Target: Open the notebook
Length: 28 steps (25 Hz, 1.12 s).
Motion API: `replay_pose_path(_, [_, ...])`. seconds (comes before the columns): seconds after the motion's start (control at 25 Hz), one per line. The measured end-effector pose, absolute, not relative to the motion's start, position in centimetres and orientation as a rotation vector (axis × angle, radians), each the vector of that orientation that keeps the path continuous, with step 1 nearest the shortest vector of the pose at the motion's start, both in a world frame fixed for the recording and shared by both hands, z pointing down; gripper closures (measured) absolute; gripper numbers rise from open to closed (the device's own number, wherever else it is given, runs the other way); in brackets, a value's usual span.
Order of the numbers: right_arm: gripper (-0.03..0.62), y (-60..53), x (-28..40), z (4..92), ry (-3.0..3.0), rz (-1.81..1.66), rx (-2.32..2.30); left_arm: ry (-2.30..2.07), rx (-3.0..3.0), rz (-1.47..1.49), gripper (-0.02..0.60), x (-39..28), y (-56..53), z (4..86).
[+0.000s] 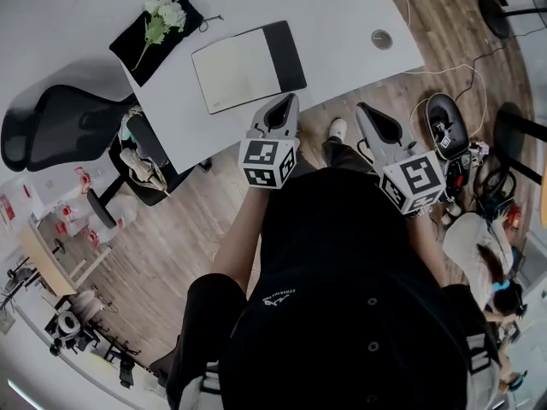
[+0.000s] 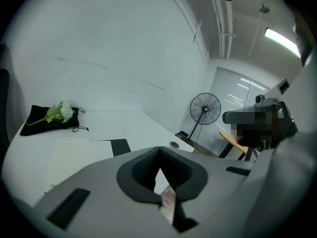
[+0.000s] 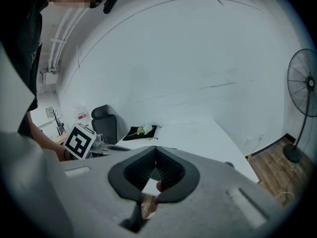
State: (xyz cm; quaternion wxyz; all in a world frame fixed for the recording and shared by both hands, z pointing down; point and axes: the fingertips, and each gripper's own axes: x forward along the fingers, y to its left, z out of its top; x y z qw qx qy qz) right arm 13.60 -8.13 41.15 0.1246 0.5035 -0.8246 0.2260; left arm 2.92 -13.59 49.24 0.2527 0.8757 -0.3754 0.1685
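Observation:
The notebook (image 1: 239, 67) lies closed and flat on the white table (image 1: 342, 7); its cover is white, with a black strip (image 1: 285, 54) down its right side. My left gripper (image 1: 291, 100) hovers off the table's near edge, just short of the notebook's near right corner, jaws shut on nothing. My right gripper (image 1: 361, 108) hangs beside it to the right, over the floor, also shut and empty. The left gripper view shows the left gripper's pads (image 2: 159, 148) meeting, with the notebook (image 2: 119, 146) beyond them. In the right gripper view the right gripper's pads (image 3: 156, 149) meet too.
A black pouch with a white flower (image 1: 158, 28) lies at the table's far left corner. A round cable grommet (image 1: 382, 38) sits in the table to the right. A black office chair (image 1: 60, 122) stands left of the table. Cables and gear (image 1: 449, 126) litter the wood floor at right.

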Motion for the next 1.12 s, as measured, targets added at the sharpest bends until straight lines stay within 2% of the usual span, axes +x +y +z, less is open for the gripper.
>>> replay_pose_path(0.56, [0.589,-8.2,10.6,42.3,-2.493,0.637,1.234,-1.212,2.321,0.348,0.575,0.4,-10.0,46.3])
replay_pose_path(1.12, [0.589,-7.5,11.9,41.2,-2.548,0.579,1.159,-1.402,2.306,0.253,0.575,0.0,-9.1,43.2])
